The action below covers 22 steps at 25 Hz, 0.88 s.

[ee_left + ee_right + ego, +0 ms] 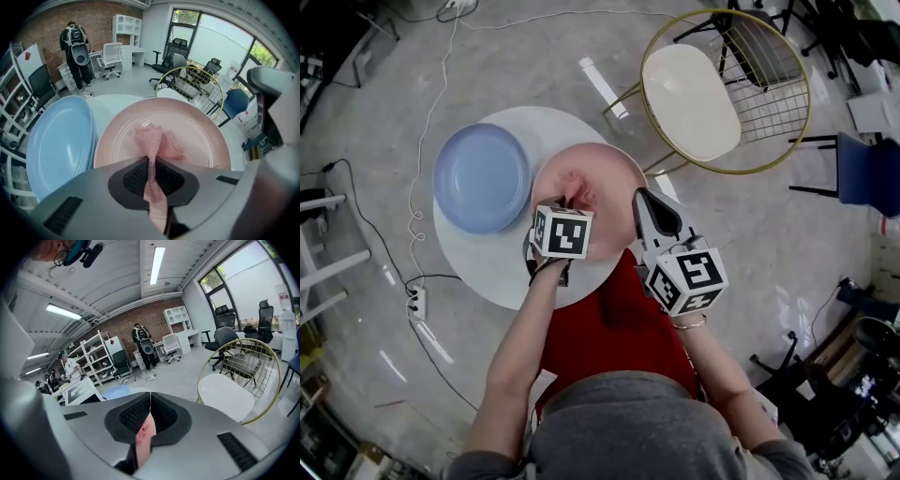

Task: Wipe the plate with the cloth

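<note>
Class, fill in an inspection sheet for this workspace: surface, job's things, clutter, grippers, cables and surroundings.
Surface: round white table, standing on a pale floor.
Job's things: pink plate on the table; pink cloth bunched on it.
Clutter: blue plate, nothing on it, beside the pink plate.
Grippers: left gripper has its jaws shut on the cloth; right gripper has its jaws shut with a pink edge between them, apparently the pink plate's rim.
Cables: white cable loops over the floor left of the table, near a power strip.
Surroundings: gold wire chair, blue chair, office furniture beyond.

Blue plate (481,178) on white table (478,265), gold chair (727,89) nearby.
</note>
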Each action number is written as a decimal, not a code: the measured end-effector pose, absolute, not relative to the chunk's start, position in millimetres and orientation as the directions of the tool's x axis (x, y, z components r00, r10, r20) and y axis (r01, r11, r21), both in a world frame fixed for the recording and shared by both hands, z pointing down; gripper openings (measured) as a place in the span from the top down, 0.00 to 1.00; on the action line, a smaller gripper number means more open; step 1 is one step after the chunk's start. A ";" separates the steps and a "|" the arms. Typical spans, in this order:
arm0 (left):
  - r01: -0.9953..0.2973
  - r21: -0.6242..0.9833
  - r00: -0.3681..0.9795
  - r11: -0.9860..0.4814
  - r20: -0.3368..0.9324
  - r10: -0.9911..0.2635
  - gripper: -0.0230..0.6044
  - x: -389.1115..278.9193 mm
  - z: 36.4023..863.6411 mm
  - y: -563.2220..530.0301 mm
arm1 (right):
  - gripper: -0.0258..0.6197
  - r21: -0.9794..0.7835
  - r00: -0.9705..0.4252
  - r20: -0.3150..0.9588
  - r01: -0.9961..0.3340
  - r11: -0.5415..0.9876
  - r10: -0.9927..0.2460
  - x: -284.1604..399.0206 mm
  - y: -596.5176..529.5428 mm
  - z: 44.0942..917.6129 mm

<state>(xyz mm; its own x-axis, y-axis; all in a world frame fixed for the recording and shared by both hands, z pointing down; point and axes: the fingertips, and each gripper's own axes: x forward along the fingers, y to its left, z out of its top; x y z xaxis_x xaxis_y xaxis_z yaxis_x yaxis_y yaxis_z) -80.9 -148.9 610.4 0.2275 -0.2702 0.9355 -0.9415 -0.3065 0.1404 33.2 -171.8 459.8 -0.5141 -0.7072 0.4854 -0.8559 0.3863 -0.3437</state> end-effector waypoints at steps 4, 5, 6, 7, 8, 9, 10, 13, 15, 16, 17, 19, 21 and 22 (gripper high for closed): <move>-0.959 0.099 0.175 -0.266 0.944 -0.280 0.91 -98.4 611.5 -145.3 | 0.91 -0.354 -0.552 0.497 -0.833 0.425 -0.669 19.8 -172.7 466.1; -0.962 0.088 0.162 -0.260 0.945 -0.283 0.91 -102.0 610.7 -144.5 | 0.91 -0.356 -0.561 0.500 -0.828 0.434 -0.660 17.1 -172.8 467.1; -0.964 0.078 0.151 -0.253 0.946 -0.287 0.91 -105.3 609.6 -143.5 | 0.91 -0.357 -0.568 0.502 -0.823 0.441 -0.652 14.8 -172.8 467.8; -0.967 0.071 0.143 -0.244 0.946 -0.290 0.91 -108.4 608.6 -142.2 | 0.91 -0.358 -0.574 0.504 -0.819 0.449 -0.645 12.8 -173.0 468.3; -0.970 0.068 0.136 -0.233 0.946 -0.293 0.91 -111.7 607.5 -140.7 | 0.91 -0.359 -0.580 0.505 -0.815 0.455 -0.639 11.0 -173.4 468.6; -0.974 0.065 0.130 -0.219 0.946 -0.297 0.91 -115.2 606.0 -139.6 | 0.91 -0.360 -0.585 0.506 -0.811 0.461 -0.634 9.4 -174.1 468.9; -0.977 0.063 0.124 -0.204 0.945 -0.304 0.91 -119.2 604.0 -139.0 | 0.91 -0.359 -0.589 0.506 -0.808 0.467 -0.630 7.8 -175.1 469.1; -0.985 0.054 0.107 -0.164 0.937 -0.332 0.91 -132.3 597.3 -137.9 | 0.91 -0.357 -0.598 0.506 -0.802 0.480 -0.622 3.5 -176.4 469.7; -0.988 0.055 0.103 -0.142 0.927 -0.359 0.91 -141.1 591.8 -136.9 | 0.91 -0.355 -0.598 0.506 -0.801 0.482 -0.621 1.2 -174.6 469.3; -0.989 0.056 0.103 -0.135 0.922 -0.372 0.91 -145.3 589.0 -136.3 | 0.91 -0.355 -0.598 0.506 -0.801 0.482 -0.622 0.3 -173.3 468.7; -0.990 0.056 0.103 -0.132 0.919 -0.381 0.91 -149.0 586.6 -135.4 | 0.91 -0.354 -0.596 0.505 -0.802 0.480 -0.624 -0.3 -171.9 467.9; -0.990 0.058 0.106 -0.132 0.914 -0.392 0.91 -153.7 581.8 -133.8 | 0.91 -0.350 -0.590 0.503 -0.807 0.476 -0.631 0.6 -169.1 466.1; -0.988 0.063 0.116 -0.141 0.902 -0.415 0.91 -154.6 573.9 -133.4 | 0.91 -0.345 -0.578 0.501 -0.816 0.464 -0.644 4.4 -166.1 463.9; -0.986 0.066 0.126 -0.152 0.893 -0.432 0.91 -153.3 568.4 -134.0 | 0.91 -0.343 -0.570 0.500 -0.822 0.455 -0.652 7.4 -164.5 462.7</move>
